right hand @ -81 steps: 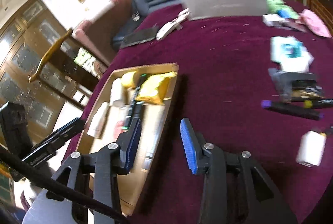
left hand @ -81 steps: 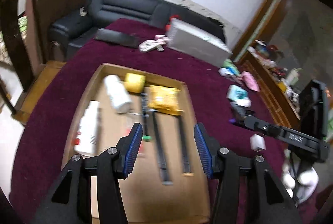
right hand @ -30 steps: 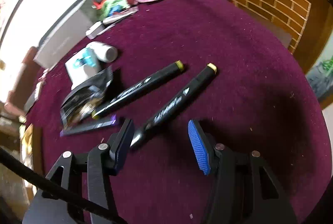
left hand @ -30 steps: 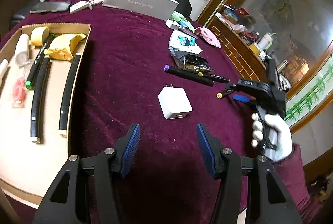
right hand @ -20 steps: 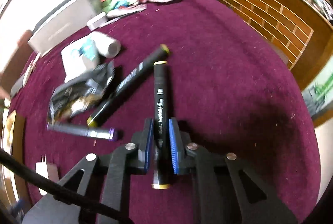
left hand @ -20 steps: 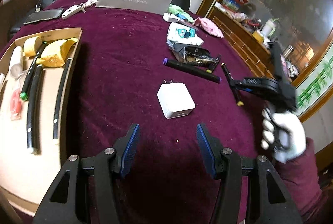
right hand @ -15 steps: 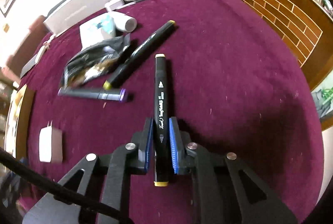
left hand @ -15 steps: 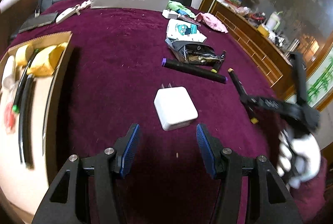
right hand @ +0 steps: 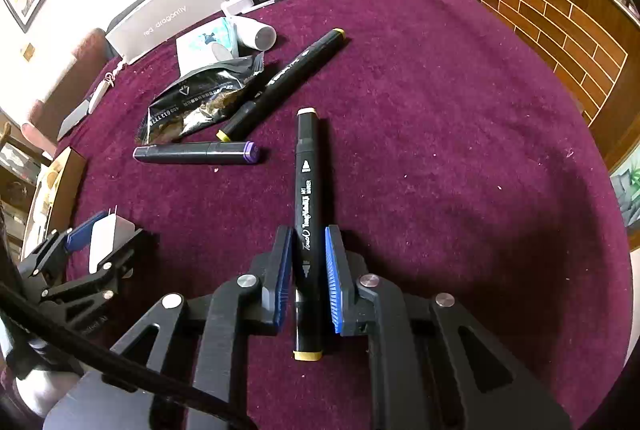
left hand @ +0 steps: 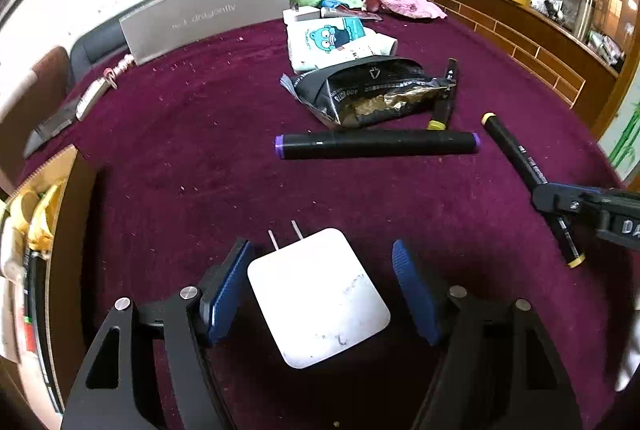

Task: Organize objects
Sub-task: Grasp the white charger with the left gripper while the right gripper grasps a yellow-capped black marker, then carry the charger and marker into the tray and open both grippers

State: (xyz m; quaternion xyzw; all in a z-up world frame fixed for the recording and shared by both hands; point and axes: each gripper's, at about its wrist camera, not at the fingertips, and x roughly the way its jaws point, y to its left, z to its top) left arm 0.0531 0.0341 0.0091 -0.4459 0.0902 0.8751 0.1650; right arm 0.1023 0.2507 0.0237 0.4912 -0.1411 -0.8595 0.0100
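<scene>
A white wall charger [left hand: 316, 298] lies flat on the maroon tablecloth [left hand: 192, 150], prongs pointing away. My left gripper [left hand: 322, 248] straddles it and its jaws are opening; both blue pads stand just off its sides. The right wrist view shows that same gripper [right hand: 96, 234] around the charger [right hand: 105, 242] at the far left. My right gripper [right hand: 309, 234] is shut on a black marker with yellow ends [right hand: 306, 166], which sticks out forward between the pads. In the left wrist view the right gripper [left hand: 560, 202] holds this marker [left hand: 516, 154] at the right edge.
A purple-capped marker [left hand: 376, 145], a second yellow-capped marker [right hand: 284, 82] and a black snack bag [left hand: 372, 90] lie mid-table. Behind are a tissue pack [left hand: 328, 42], a grey box [left hand: 208, 18] and pink cloth [left hand: 404, 2]. A cardboard tray [left hand: 64, 230] holding items sits left.
My left gripper swung from the tray to the charger, came down around it, and its jaws widened. My right gripper shut on the yellow-capped marker and turned it to point forward.
</scene>
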